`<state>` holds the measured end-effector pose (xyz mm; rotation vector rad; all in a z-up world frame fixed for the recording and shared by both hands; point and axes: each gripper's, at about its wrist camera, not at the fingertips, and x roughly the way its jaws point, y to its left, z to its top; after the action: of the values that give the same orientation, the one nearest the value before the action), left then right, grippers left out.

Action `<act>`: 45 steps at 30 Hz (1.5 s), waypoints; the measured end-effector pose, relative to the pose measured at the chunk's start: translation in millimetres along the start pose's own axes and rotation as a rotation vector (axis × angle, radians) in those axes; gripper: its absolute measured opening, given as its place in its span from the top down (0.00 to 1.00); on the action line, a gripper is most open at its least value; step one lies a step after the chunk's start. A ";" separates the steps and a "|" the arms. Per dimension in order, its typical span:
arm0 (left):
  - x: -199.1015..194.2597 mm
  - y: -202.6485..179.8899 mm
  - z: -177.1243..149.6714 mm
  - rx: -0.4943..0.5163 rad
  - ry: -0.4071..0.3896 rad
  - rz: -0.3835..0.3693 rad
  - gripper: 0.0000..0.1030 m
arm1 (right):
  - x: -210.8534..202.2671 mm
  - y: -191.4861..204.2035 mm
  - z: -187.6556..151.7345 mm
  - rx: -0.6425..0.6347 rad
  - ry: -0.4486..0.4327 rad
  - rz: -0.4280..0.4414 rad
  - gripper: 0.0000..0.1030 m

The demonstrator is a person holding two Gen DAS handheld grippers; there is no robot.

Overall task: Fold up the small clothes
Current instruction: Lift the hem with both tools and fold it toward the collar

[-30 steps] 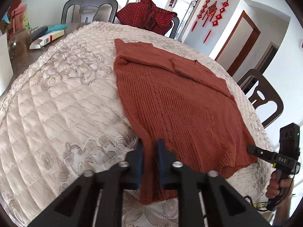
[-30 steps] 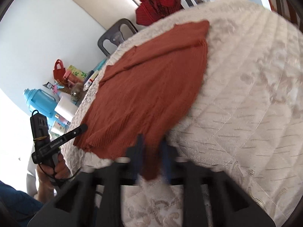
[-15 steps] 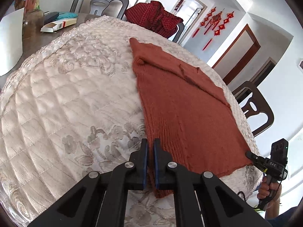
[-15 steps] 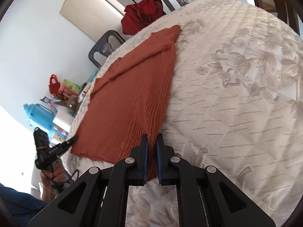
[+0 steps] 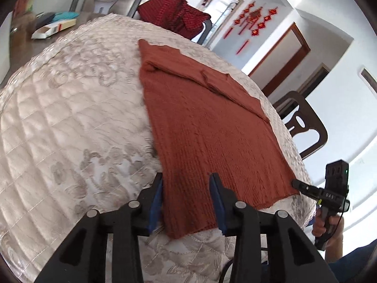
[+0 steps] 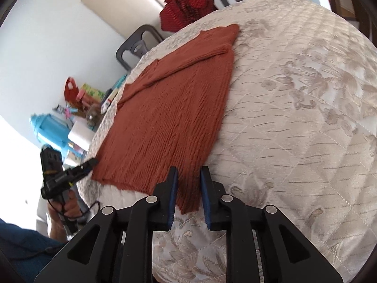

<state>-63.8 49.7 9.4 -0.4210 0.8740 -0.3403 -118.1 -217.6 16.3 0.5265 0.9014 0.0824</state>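
1. Along the near edge of the quilted tabletop [image 5: 59, 118], the rust knit garment [image 5: 212, 129] lies flat, its hem at that edge and its folded-over top toward the far edge.
2. Left gripper [image 5: 186, 195]: jaws are opening, with the hem's near-left corner lying between them; the pads look clear of the cloth.
3. Right gripper [image 6: 188, 188]: jaws also opening, narrower, with the near-right hem corner between them and not visibly pinched.
4. Step in hand, as I judge it: letting go of the hem after laying the garment out smooth, sleeves already turned in at the top.
5. Next move likely calls for taking both hem corners again, or the sides, and carrying them evenly toward the far edge so the fold lands square.
6. Count: one rust garment on the cover; one red checked garment [image 5: 172, 14] draped on a far chair; two grippers; three chairs in the left wrist view, though clutter at the blurred far-left corner is hard to count.
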 end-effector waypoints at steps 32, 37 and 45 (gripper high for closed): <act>-51.8 10.3 44.4 -0.046 -0.243 -0.143 0.93 | -35.5 7.5 29.4 0.010 -0.215 0.214 0.93; -40.3 10.2 76.3 -0.041 -0.295 -0.156 0.93 | -31.8 4.5 57.4 0.012 -0.267 0.222 0.93; 3.2 16.2 136.6 -0.058 -0.301 -0.151 0.93 | -8.7 1.0 119.9 0.005 -0.304 0.224 0.93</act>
<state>48.4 91.6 77.2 -0.5776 0.5603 -0.3795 -31.6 -267.3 83.5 0.6247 0.5439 0.1980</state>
